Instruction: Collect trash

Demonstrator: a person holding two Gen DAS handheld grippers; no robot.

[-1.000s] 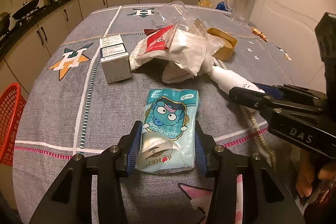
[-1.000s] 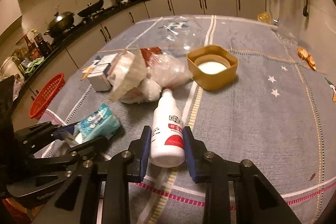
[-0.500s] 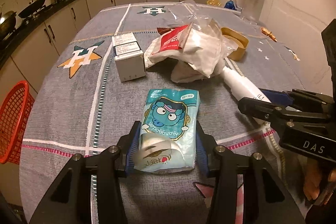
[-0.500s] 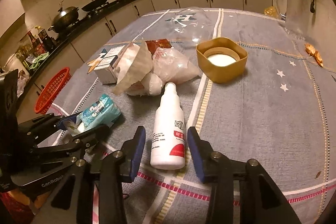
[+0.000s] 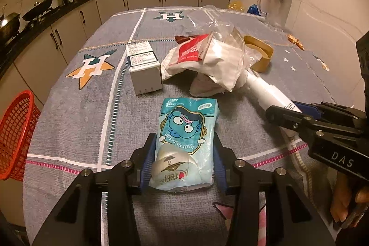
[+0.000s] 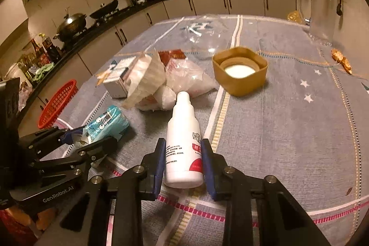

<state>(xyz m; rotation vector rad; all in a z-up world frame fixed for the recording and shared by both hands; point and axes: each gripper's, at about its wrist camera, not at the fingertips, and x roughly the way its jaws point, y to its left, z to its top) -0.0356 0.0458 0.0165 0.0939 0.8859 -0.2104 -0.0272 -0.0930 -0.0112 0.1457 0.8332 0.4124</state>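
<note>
A light-blue tissue pack (image 5: pixel 184 144) with a cartoon face sits between the fingers of my left gripper (image 5: pixel 183 165), which is shut on it just above the tablecloth. It also shows in the right wrist view (image 6: pixel 106 126). A white bottle with a red label (image 6: pixel 183 146) lies on its side between the fingers of my right gripper (image 6: pixel 184 160), which is shut on its base. The bottle (image 5: pixel 265 91) and right gripper (image 5: pixel 297 117) show at right in the left wrist view. A red mesh basket (image 5: pixel 16 133) stands off the table's left edge.
A pile of crumpled white bags and a red wrapper (image 5: pixel 207 61) lies mid-table, with a white box (image 5: pixel 144 66) to its left and a tan square container (image 6: pixel 239 70) behind. A clear jug (image 5: pixel 274 8) stands at the far right. Kitchen counters run along the back.
My right gripper opened around the bottle half a second ago and has closed on its base again. Both grippers have drawn back and risen a little. The left keeps hold of the tissue pack.
</note>
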